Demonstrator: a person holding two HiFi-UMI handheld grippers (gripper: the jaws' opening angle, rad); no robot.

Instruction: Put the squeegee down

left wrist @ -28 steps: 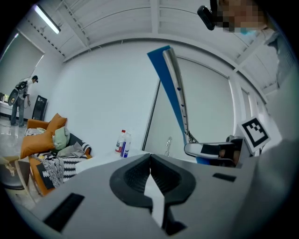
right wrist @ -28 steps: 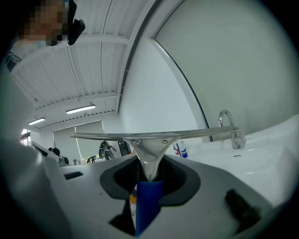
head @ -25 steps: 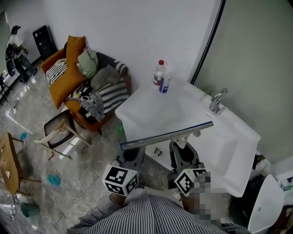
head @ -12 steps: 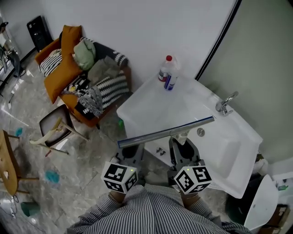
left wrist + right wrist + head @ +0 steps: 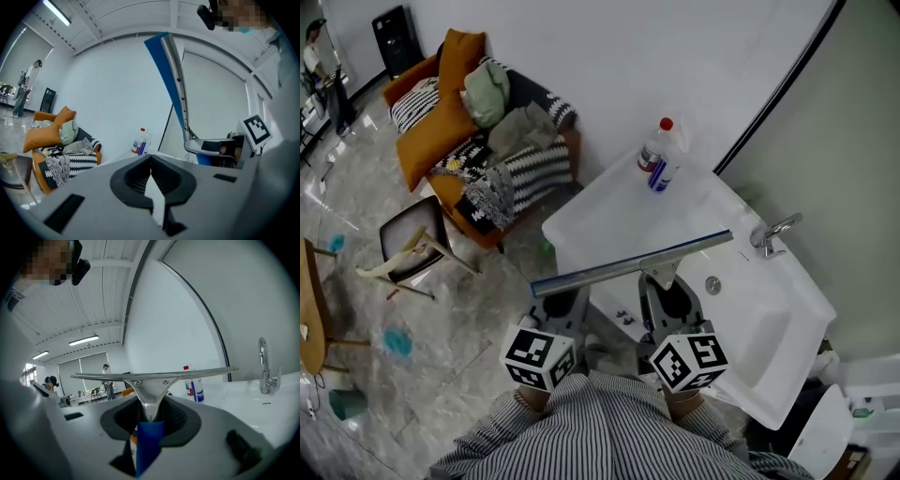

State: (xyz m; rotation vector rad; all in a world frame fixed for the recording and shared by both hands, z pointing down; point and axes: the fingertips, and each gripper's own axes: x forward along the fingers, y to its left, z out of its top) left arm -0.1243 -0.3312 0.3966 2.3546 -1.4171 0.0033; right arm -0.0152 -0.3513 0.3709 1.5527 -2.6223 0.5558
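Note:
The squeegee (image 5: 628, 264) is a long metal blade bar with a blue rubber edge and a blue handle. It hangs level above the near edge of the white sink counter (image 5: 609, 216). My right gripper (image 5: 662, 281) is shut on its handle, and in the right gripper view the blue handle (image 5: 149, 437) sits between the jaws below the bar (image 5: 154, 375). My left gripper (image 5: 561, 300) is beside it under the blade's left end, shut with nothing in it (image 5: 150, 158). The left gripper view shows the blade (image 5: 174, 79) upright at the right.
A faucet (image 5: 772, 234) and a drain (image 5: 712, 284) are at the basin on the right. Two bottles (image 5: 660, 152) stand at the counter's far corner by the wall. A sofa with cushions (image 5: 478, 131) and a small chair (image 5: 411, 251) stand on the floor to the left.
Both grippers have moved forward together with the squeegee, whose blade now reaches further over the counter toward the wall. The grip on the handle is unchanged.

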